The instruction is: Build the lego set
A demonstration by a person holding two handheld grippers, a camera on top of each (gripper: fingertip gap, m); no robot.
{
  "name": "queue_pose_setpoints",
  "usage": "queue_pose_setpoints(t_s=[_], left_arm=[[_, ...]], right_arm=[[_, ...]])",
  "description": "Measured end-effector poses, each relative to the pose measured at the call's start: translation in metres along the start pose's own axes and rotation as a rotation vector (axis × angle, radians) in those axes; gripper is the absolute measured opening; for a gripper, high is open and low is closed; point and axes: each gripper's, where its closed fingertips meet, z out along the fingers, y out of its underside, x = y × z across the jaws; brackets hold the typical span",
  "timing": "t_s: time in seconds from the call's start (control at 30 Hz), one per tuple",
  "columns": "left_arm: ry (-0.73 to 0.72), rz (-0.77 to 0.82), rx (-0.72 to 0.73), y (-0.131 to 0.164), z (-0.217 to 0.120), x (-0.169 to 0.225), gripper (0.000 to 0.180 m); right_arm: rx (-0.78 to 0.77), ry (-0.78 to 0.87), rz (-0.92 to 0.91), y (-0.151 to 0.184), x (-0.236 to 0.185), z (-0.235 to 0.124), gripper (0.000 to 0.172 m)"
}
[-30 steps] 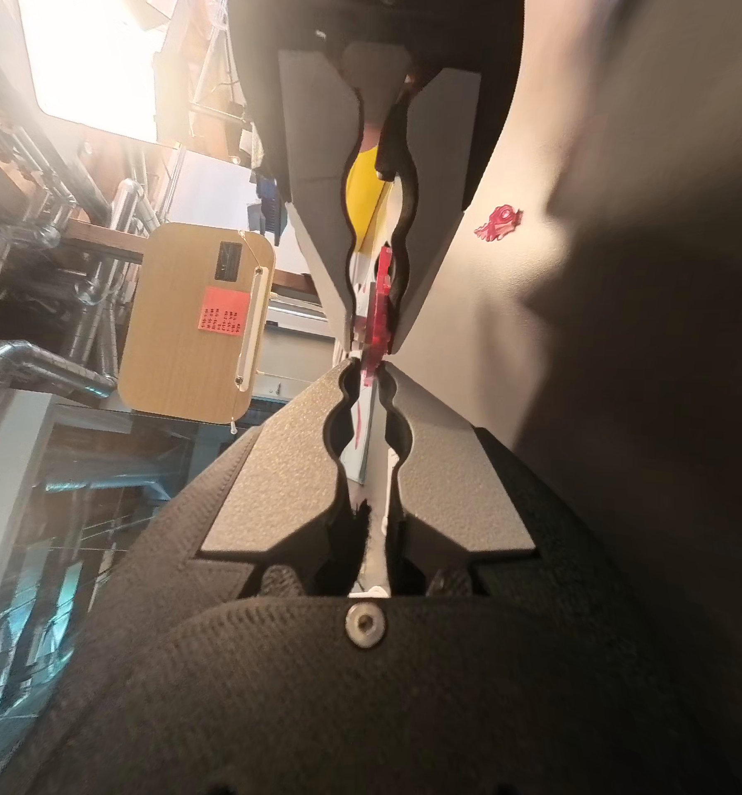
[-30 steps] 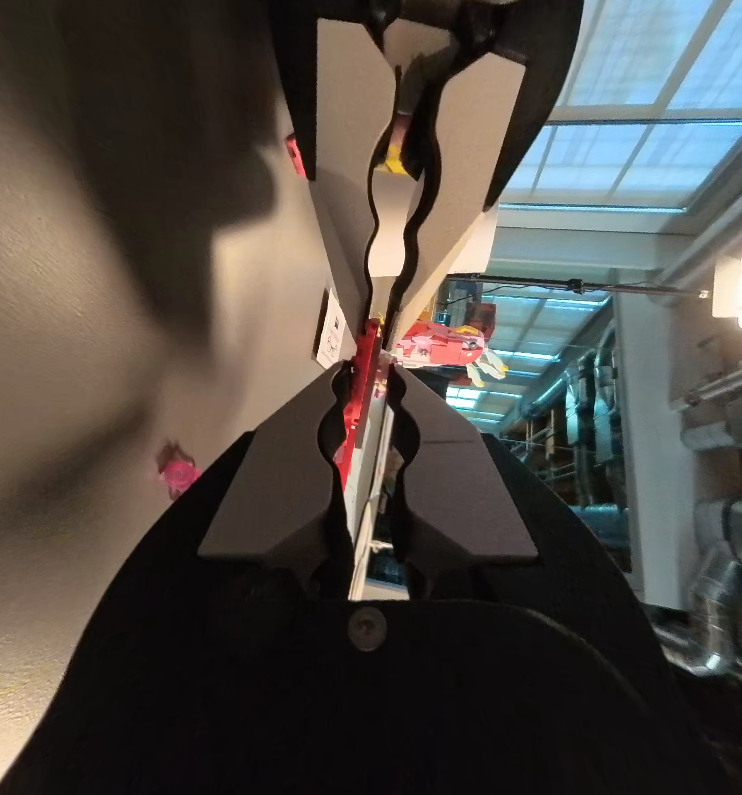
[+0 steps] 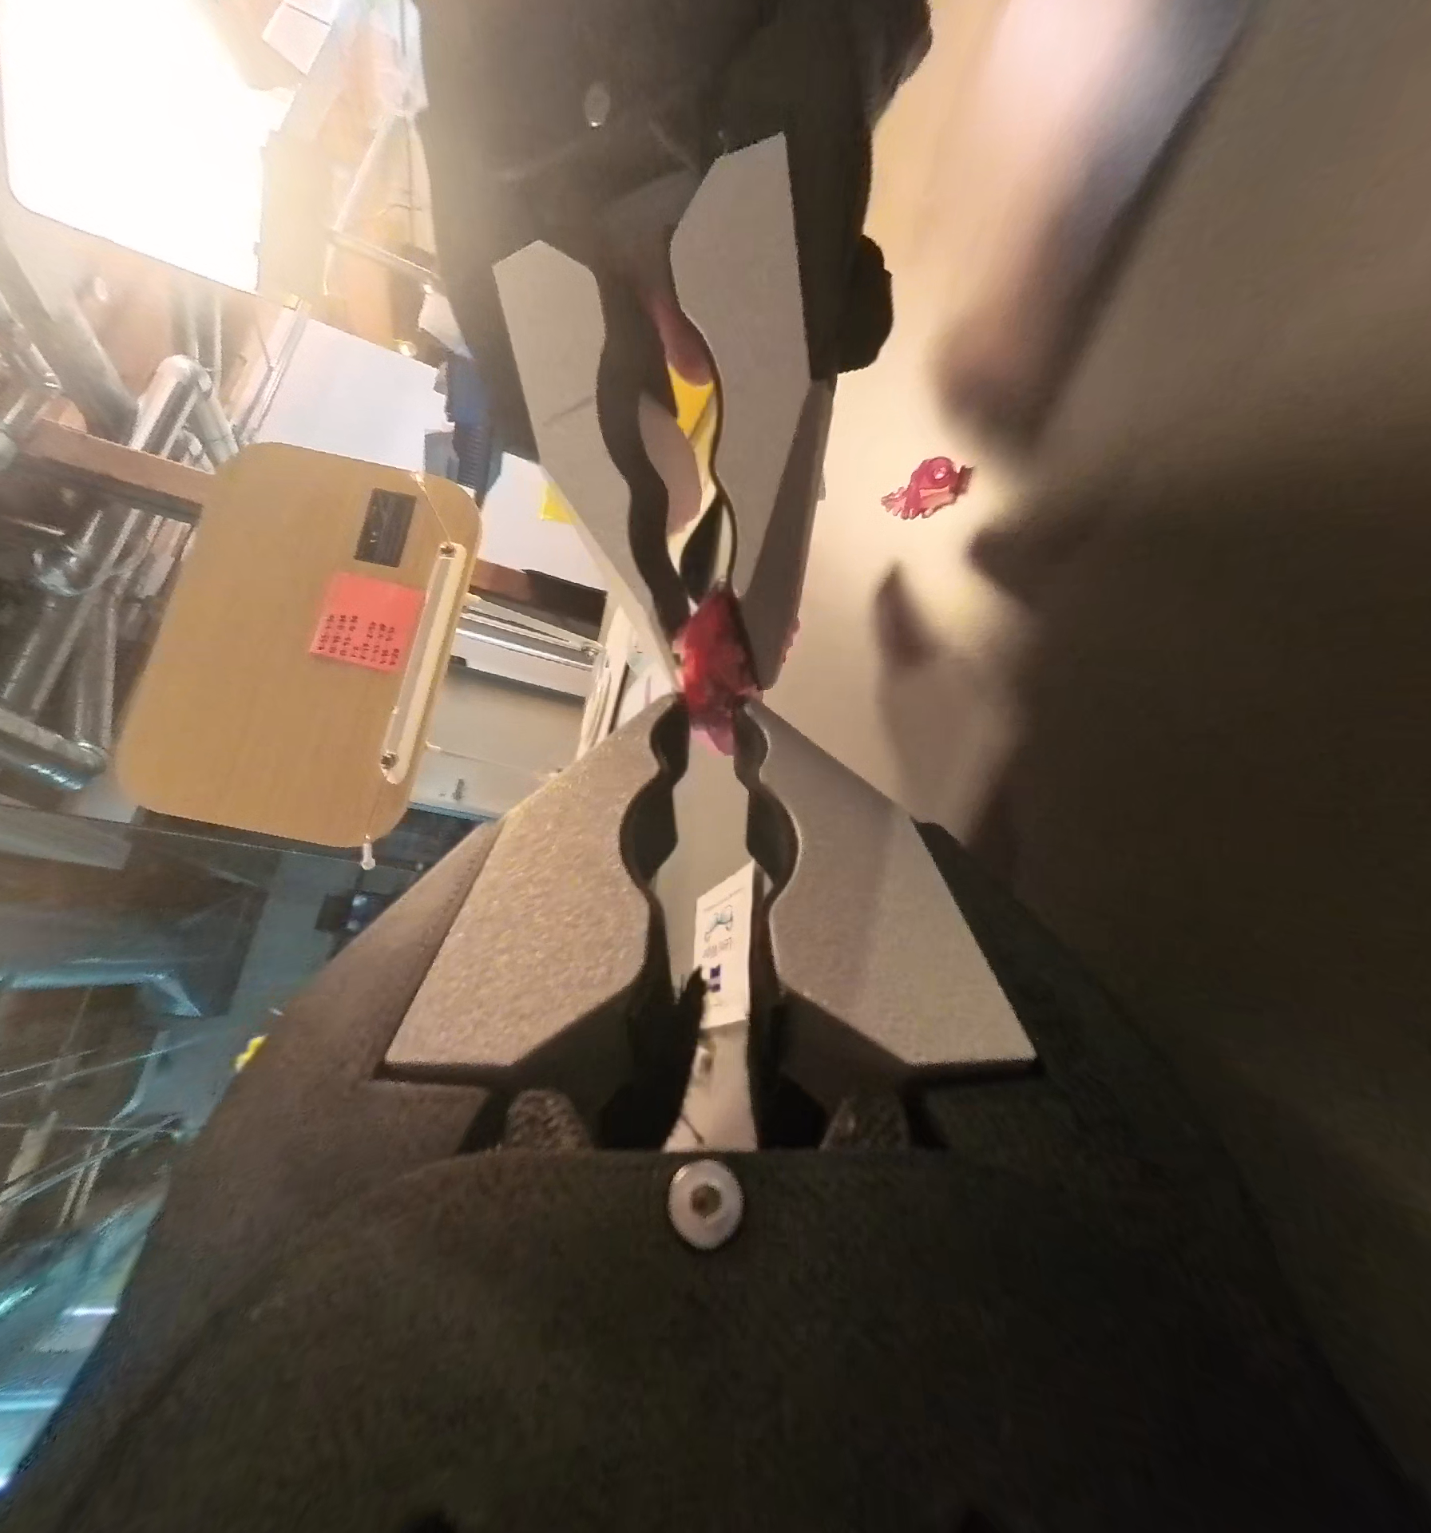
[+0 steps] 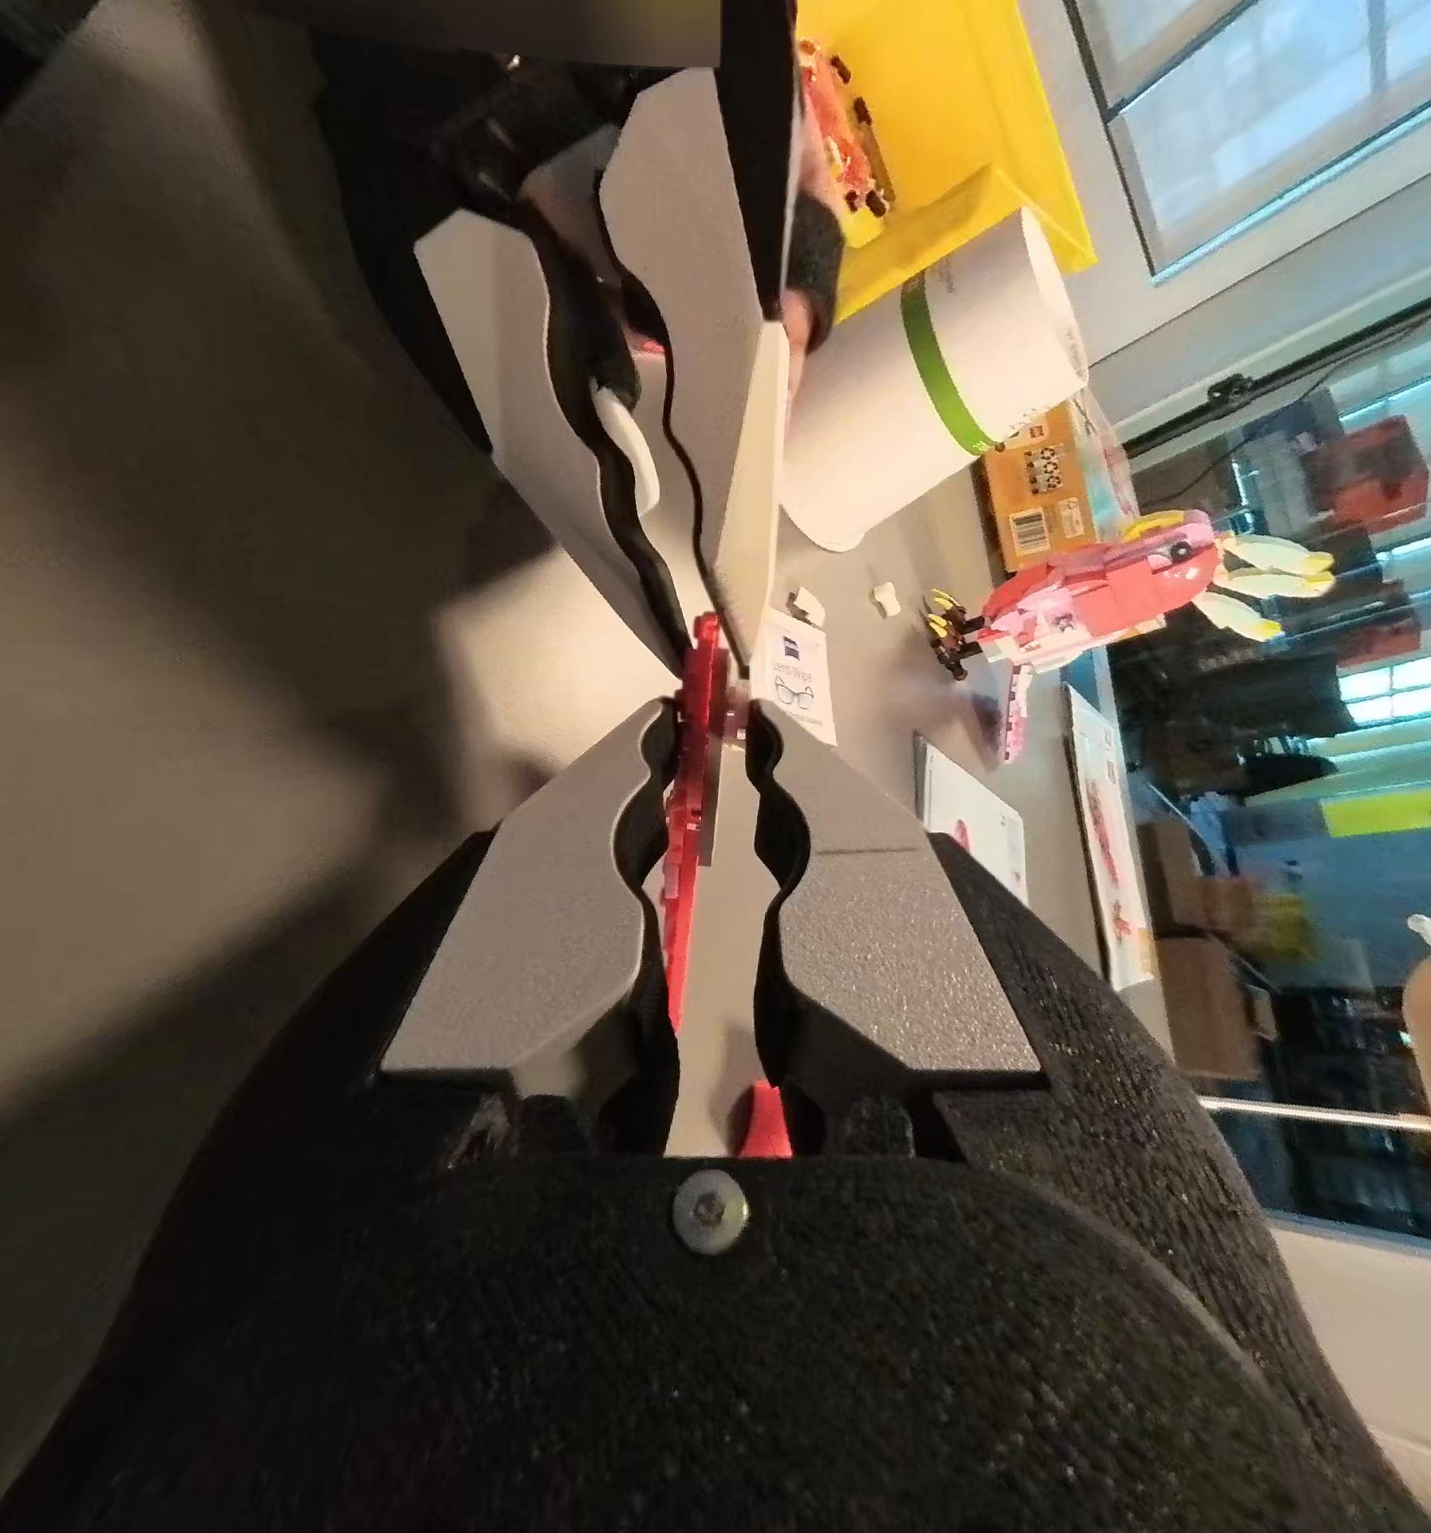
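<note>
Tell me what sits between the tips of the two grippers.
A flat red toy-brick piece bridges them: the right gripper and the left gripper both clamp it tip to tip. The right wrist view shows it edge-on; in the left wrist view it is blurred.

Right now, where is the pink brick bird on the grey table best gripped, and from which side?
Grip the thick red-and-pink body, midway between feet and head, closing on its two flat flanks. It stands upright on small clawed feet, so I would come level from the side. Avoid the thin pale crest feathers and pink tail: they probably snap off.
</note>
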Motion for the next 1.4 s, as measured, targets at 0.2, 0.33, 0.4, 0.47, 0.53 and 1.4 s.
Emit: queue_pose_setpoints(t_s=[0.2, 0.33, 0.4, 0.47, 0.53, 1.4], left_arm=[[0.006, -0.038, -0.010, -0.001, 0.000, -0.003, 0.007], [-0.014, -0.060, 0.026, -0.007, -0.002, -0.008, 0.007], [-0.014, -0.066, 0.049, -0.010, -0.004, -0.009, 0.006], [-0.012, -0.079, 0.073, -0.013, -0.006, -0.010, 0.006], [-0.012, -0.095, 0.100, -0.017, -0.007, -0.012, 0.006], [-0.098, 0.063, 0.001, -0.014, 0.002, -0.008, 0.019]], right_arm=[[0.012, 0.005, -0.024, -0.002, 0.002, -0.001, 0.014], [0.069, -0.016, -0.028, -0.007, 0.004, -0.005, 0.014], [0.099, -0.042, -0.027, -0.010, 0.004, -0.007, 0.015], [0.126, -0.064, -0.028, -0.013, 0.003, -0.010, 0.015], [0.156, -0.080, -0.034, -0.016, 0.003, -0.012, 0.015], [-0.037, -0.064, -0.015, -0.002, 0.007, -0.009, 0.014]])
